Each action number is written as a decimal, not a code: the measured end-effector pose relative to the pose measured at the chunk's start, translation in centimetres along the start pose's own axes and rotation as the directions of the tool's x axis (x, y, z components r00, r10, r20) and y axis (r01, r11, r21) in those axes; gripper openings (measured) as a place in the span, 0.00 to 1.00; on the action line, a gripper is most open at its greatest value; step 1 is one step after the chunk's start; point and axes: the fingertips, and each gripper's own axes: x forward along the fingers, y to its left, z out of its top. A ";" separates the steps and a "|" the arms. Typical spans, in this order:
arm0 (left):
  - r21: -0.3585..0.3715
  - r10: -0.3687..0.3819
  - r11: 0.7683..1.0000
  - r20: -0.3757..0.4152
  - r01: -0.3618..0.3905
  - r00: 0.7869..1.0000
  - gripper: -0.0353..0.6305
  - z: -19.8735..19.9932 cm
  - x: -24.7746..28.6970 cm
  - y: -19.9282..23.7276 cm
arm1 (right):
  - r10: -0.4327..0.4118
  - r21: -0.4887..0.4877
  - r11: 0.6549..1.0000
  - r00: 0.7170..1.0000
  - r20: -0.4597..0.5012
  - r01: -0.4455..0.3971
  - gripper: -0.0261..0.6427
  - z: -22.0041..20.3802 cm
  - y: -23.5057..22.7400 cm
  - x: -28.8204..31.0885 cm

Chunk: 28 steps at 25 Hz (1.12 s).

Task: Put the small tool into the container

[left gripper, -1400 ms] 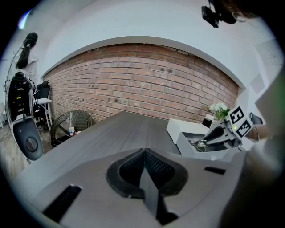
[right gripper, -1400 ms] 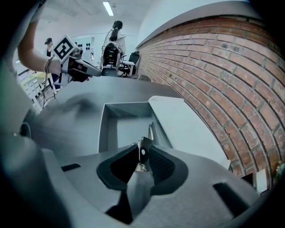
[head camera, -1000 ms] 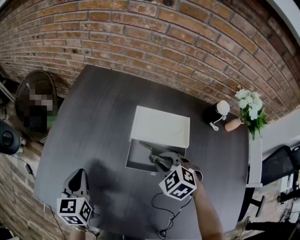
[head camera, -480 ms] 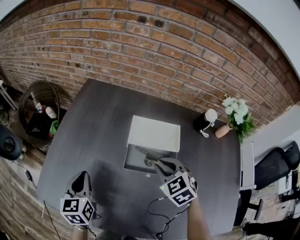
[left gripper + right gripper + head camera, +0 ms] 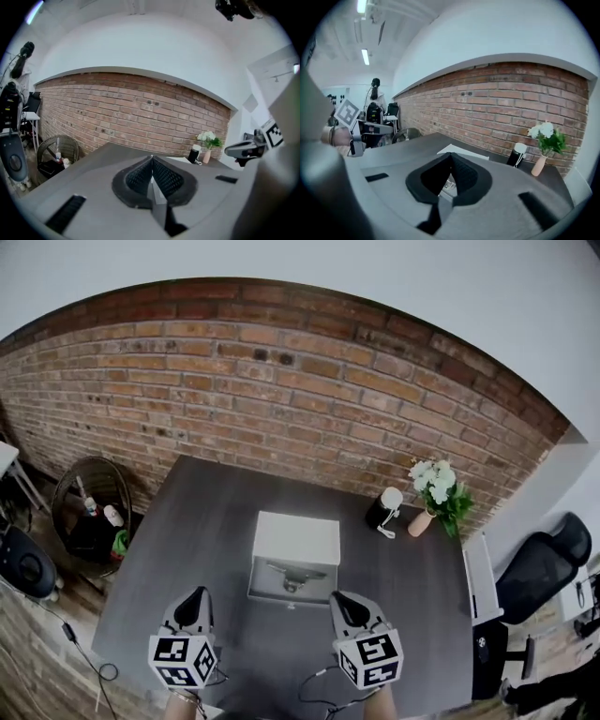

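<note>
The container is a shallow grey tray (image 5: 265, 585) with a white lid (image 5: 298, 538) lying open behind it, at the middle of the dark table (image 5: 187, 521). The small metal tool (image 5: 292, 575) lies inside the tray. My right gripper (image 5: 343, 597) is shut and empty, held near the table's front edge, short of the tray and to its right. My left gripper (image 5: 197, 594) is also shut and empty, at the front left. In the right gripper view the lid (image 5: 459, 151) shows beyond the closed jaws of the right gripper (image 5: 451, 157). The left gripper (image 5: 152, 159) points along the table towards the brick wall.
A black-and-white cylinder (image 5: 382, 510) and a vase of white flowers (image 5: 433, 493) stand at the table's far right corner. A wicker basket (image 5: 89, 512) with bottles sits on the floor left of the table. An office chair (image 5: 539, 563) is at the right. A cable (image 5: 319, 685) trails off the front edge.
My right gripper has drawn back from over the tray to the table's front edge, and the tool now lies in the tray. The head view has tilted up.
</note>
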 end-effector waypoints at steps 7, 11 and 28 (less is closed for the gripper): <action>0.063 -0.097 0.994 0.067 0.093 0.993 0.06 4.6 -0.3 -4.4 | -0.191 0.179 0.969 0.974 0.121 0.168 0.04 0.8 -2.3 -6.4; 0.088 -0.139 0.987 0.079 0.132 0.987 0.06 5.9 0.2 -6.5 | -0.304 0.282 0.924 0.943 0.136 0.257 0.04 -0.4 -3.9 -8.3; 0.090 -0.205 0.976 0.060 0.199 0.977 0.06 5.5 1.7 -8.5 | -0.408 0.276 0.887 0.908 0.096 0.370 0.04 -0.7 -5.2 -10.1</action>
